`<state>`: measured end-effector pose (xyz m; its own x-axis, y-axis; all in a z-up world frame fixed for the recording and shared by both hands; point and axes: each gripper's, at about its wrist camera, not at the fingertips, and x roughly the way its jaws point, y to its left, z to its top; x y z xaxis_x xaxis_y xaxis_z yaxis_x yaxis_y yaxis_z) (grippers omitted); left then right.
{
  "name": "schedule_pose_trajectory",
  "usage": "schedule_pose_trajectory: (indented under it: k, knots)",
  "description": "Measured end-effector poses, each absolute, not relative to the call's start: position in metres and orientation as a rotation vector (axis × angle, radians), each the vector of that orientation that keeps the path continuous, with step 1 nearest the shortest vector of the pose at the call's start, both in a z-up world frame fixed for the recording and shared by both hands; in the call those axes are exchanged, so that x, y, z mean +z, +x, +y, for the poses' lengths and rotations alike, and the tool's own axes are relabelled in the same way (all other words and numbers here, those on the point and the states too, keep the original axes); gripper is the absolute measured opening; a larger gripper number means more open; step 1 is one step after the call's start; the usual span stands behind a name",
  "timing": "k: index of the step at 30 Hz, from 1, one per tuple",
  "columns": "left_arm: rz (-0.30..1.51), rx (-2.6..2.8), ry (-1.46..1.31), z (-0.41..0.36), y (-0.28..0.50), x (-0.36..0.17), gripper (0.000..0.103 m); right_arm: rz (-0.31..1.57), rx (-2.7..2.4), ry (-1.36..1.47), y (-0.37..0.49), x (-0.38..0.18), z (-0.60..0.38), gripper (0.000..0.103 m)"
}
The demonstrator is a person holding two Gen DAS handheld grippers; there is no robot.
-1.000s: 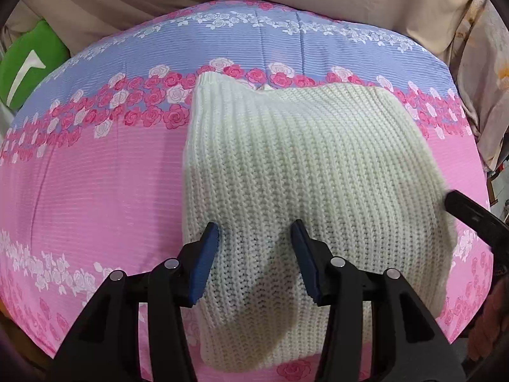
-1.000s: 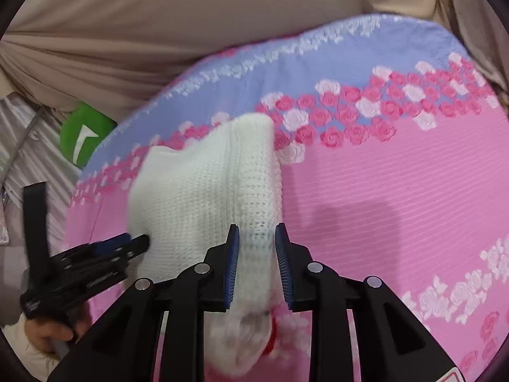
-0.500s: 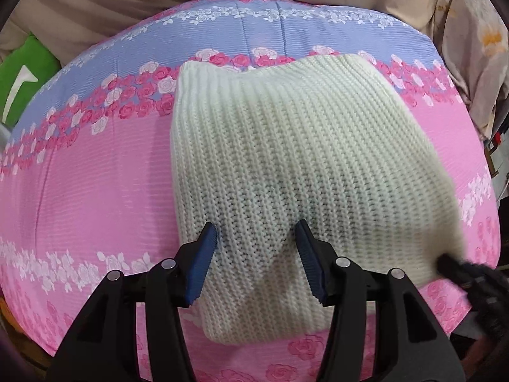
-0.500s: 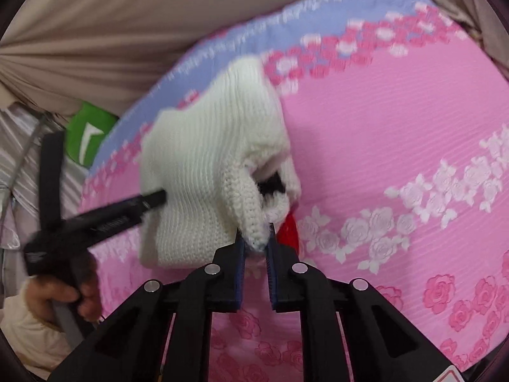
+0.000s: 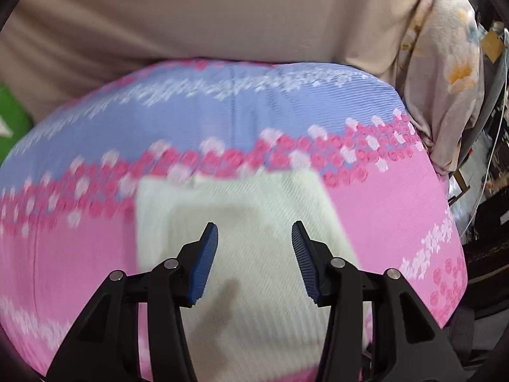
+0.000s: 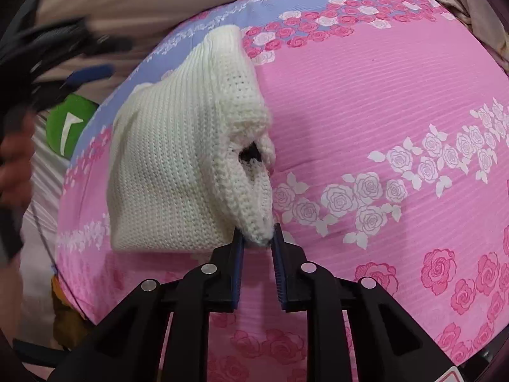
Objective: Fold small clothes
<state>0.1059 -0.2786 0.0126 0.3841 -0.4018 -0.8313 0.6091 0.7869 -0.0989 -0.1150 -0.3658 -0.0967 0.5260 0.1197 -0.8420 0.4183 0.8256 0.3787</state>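
My left claw (image 5: 255, 256) hangs released above the cream knitted sweater (image 5: 241, 254), its two blue-padded fingers (image 5: 203, 262) spread wide and gripping nothing; its view is blurred. From the right wrist view, that same claw (image 6: 92, 60) shows only as a dark smear at the far left, up off the cloth, with a green cushion (image 6: 68, 124) lying below it beyond the edge of the bed. The sweater lies folded on the sheet (image 5: 63, 254), which is pink with bands of roses and a lilac stripe further back, and a beige cloth (image 5: 191, 16) rises behind the bed. The knit's flat body sits on the left part of the sheet, while its right side bunches into a thick fold with a dark opening in it. My right claw (image 6: 257, 238) is clenched on the lowest tip of that fold, the blue pads (image 6: 238, 270) pinching the knit between them and holding it raised off the pink sheet.
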Motion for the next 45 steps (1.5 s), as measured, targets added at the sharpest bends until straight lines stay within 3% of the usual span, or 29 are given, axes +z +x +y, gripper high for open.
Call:
schedule_pose_trajectory:
  k: [2,4,5,6,8,13,18,24,28,30,33,37,43,45]
  knots:
    - [1.008,-0.677,0.259,-0.306,0.117,0.006,0.049,0.996,-0.180,0.610,-0.118,-0.093,-0.365,0.027]
    - [1.045,-0.690,0.270,-0.332,0.125,-0.010,0.058,0.984,-0.180,0.606,-0.116,-0.094,-0.363,0.042]
    - [1.081,-0.687,0.291,-0.348,0.128,-0.025,0.058,0.990,-0.182,0.594,-0.113,-0.098,-0.363,0.042]
    - [1.101,-0.678,0.306,-0.355,0.129,-0.036,0.050,0.998,-0.186,0.586,-0.107,-0.102,-0.361,0.042]
    - [1.140,-0.672,0.343,-0.367,0.129,-0.064,0.025,1.006,-0.177,0.595,-0.100,-0.108,-0.362,0.013]
    - [1.084,-0.624,0.358,-0.384,0.133,-0.072,0.014,0.848,-0.191,0.526,-0.115,-0.063,-0.365,0.011]
    - [1.104,-0.587,0.385,-0.399,0.146,-0.083,0.016,1.024,-0.194,0.595,-0.105,-0.128,-0.379,0.012]
    - [1.052,-0.595,0.396,-0.383,0.127,-0.049,0.018,1.009,-0.211,0.563,-0.109,-0.087,-0.384,0.024]
    - [1.009,-0.596,0.390,-0.355,0.113,-0.024,0.018,0.994,-0.256,0.542,-0.125,-0.069,-0.384,0.026]
    - [1.011,-0.591,0.367,-0.337,0.109,-0.017,0.023,0.969,-0.275,0.529,-0.127,-0.059,-0.382,0.026]
    - [1.016,-0.554,0.355,-0.305,0.105,-0.016,0.024,0.923,-0.240,0.495,-0.122,-0.042,-0.380,0.013]
    - [1.062,-0.501,0.330,-0.271,0.108,-0.028,0.024,0.918,-0.201,0.436,-0.098,-0.039,-0.368,0.013]
    - [1.093,-0.456,0.309,-0.240,0.111,-0.035,0.024,0.929,-0.245,0.419,-0.079,-0.047,-0.368,0.014]
    - [1.099,-0.448,0.303,-0.231,0.111,-0.036,0.025,0.916,-0.283,0.430,-0.080,-0.045,-0.374,0.024]
